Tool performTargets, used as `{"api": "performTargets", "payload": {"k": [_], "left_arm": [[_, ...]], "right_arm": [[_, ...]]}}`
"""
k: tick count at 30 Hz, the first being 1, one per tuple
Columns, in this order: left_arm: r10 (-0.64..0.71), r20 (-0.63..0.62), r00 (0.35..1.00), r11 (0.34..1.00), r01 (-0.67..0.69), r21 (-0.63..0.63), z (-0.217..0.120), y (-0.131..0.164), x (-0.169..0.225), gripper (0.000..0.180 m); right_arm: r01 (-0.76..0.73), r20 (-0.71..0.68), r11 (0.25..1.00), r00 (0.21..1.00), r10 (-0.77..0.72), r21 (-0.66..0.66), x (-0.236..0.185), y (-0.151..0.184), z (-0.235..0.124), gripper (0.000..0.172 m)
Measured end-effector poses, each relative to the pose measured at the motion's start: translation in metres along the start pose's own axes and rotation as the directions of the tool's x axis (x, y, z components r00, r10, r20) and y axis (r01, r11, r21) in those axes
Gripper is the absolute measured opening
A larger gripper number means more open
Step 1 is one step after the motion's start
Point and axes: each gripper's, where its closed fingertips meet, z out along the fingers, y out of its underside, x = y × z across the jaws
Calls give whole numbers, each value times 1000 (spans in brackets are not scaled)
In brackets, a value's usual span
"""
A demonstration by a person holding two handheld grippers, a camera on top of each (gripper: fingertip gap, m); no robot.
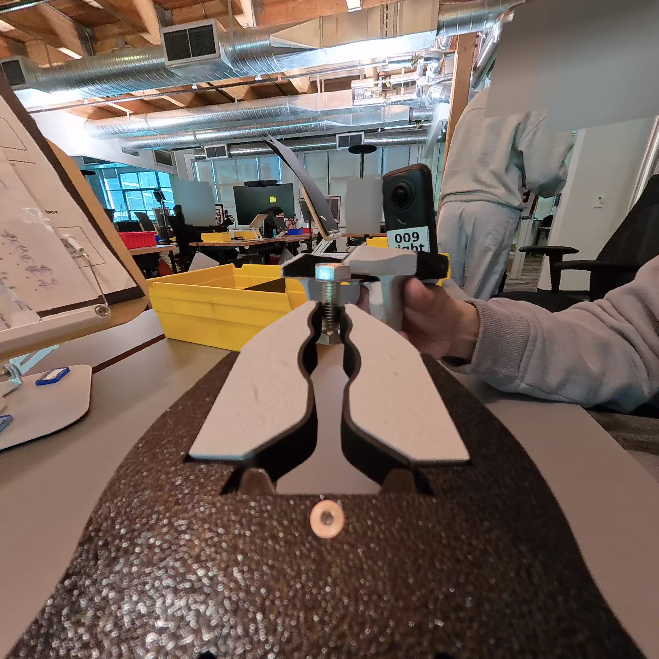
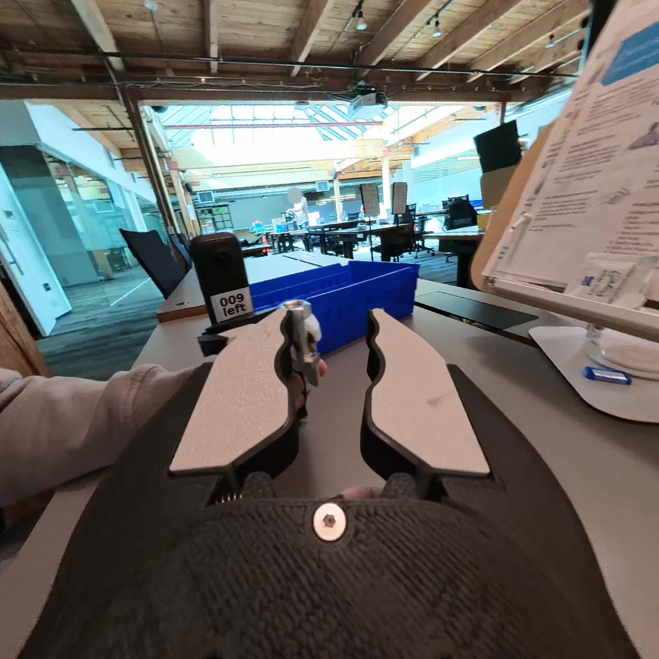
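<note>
- Bolt (image 1: 328,306) clamped upright in left gripper (image 1: 328,322), jaws narrow on threaded shank near nut (image 1: 328,337), hex head on top.
- Right gripper (image 2: 335,321) level with that head, jaws wide, one fingertip beside bolt, other clear of it; nothing gripped.
- Yellow bin (image 1: 214,306) behind on surface (image 1: 107,481); blue bin (image 2: 356,296) opposite.
- Document stand (image 2: 588,214) near.
</note>
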Motion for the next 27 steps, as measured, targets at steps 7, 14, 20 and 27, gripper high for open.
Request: {"api": "performTargets", "payload": {"k": [7,14,20,27], "left_arm": [[10,4,1000,1000,-10,-7,1,1,0,8],[12,13,1000,1000,-12,-1,0,-1,-1,8],[2,26,1000,1000,-2,19,-4,-4,-5,8],[11,3,1000,1000,-11,-9,2,2,2,8]], "right_arm": [[102,21,994,995,-102,-39,-19,9,12,36],[94,-13,995,995,-95,-22,-10,4,8,32],[9,-60,999,998,-6,44,10,-9,-5,37],[87,18,996,996,-88,12,-18,0,9,37]]}}
